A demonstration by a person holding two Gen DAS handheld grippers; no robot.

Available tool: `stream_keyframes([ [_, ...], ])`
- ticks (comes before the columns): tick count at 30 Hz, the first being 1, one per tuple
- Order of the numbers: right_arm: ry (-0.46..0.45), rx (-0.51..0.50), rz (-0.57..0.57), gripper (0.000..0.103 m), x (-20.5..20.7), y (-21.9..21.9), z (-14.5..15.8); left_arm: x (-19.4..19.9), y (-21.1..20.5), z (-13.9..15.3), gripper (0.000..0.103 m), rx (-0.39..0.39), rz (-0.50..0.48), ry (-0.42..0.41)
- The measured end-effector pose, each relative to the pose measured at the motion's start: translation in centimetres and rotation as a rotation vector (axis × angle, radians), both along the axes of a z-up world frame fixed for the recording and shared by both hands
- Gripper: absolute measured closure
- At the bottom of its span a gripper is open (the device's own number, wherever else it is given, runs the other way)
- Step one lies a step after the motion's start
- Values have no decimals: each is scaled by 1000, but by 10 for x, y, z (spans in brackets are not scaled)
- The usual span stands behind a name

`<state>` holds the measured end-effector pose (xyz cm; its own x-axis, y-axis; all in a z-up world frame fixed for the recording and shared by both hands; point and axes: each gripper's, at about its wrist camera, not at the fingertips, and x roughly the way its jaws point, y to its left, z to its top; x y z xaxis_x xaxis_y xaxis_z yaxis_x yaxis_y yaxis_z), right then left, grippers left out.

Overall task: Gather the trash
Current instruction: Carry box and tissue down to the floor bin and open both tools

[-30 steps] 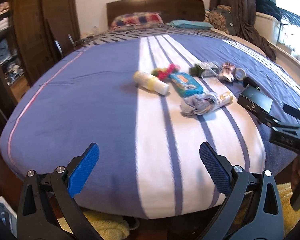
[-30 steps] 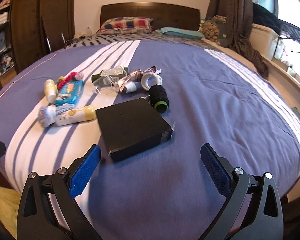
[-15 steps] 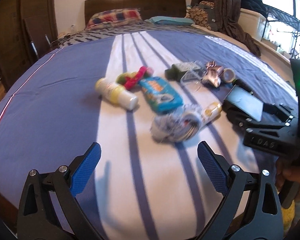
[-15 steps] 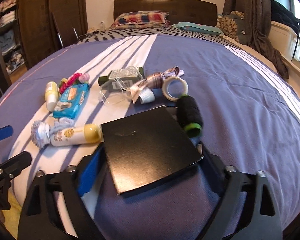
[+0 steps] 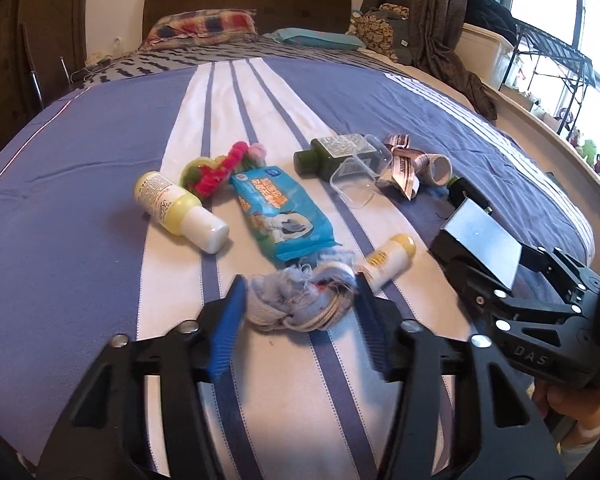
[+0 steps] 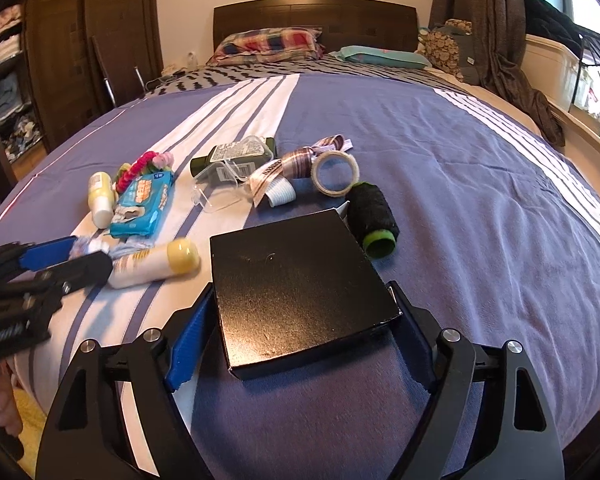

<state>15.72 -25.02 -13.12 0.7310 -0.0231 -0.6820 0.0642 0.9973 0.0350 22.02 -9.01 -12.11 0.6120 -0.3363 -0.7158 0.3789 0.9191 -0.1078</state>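
Near edge of bed (image 5: 100, 208): your left claw (image 5: 300, 312) has just been closing around the frayed blue rag (image 5: 300, 296); your right claw (image 6: 300, 332) clamps the black box (image 6: 296, 292). Bottles, wipes pack (image 5: 276, 216), tape roll (image 6: 334, 172) remain uncollected

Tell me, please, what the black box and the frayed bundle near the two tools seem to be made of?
Black box: probably cardboard with a slightly glossy black coating; it shows sharp folded edges and a grainy sheen under the light.
Frayed bundle: looks like pale blue and white fabric or yarn scraps, matte; loose threads stick out all around. The exact fibre cannot be told.
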Motion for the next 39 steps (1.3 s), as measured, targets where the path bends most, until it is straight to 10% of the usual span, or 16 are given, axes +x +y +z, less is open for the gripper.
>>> stream_keyframes([
  [30, -200, -15, 49, 22, -124, 55, 87, -140, 70, 75, 67, -43, 92, -183],
  [39, -176, -13, 43, 22, -171, 55, 72, -195, 73, 55, 67, -51, 79, -164],
])
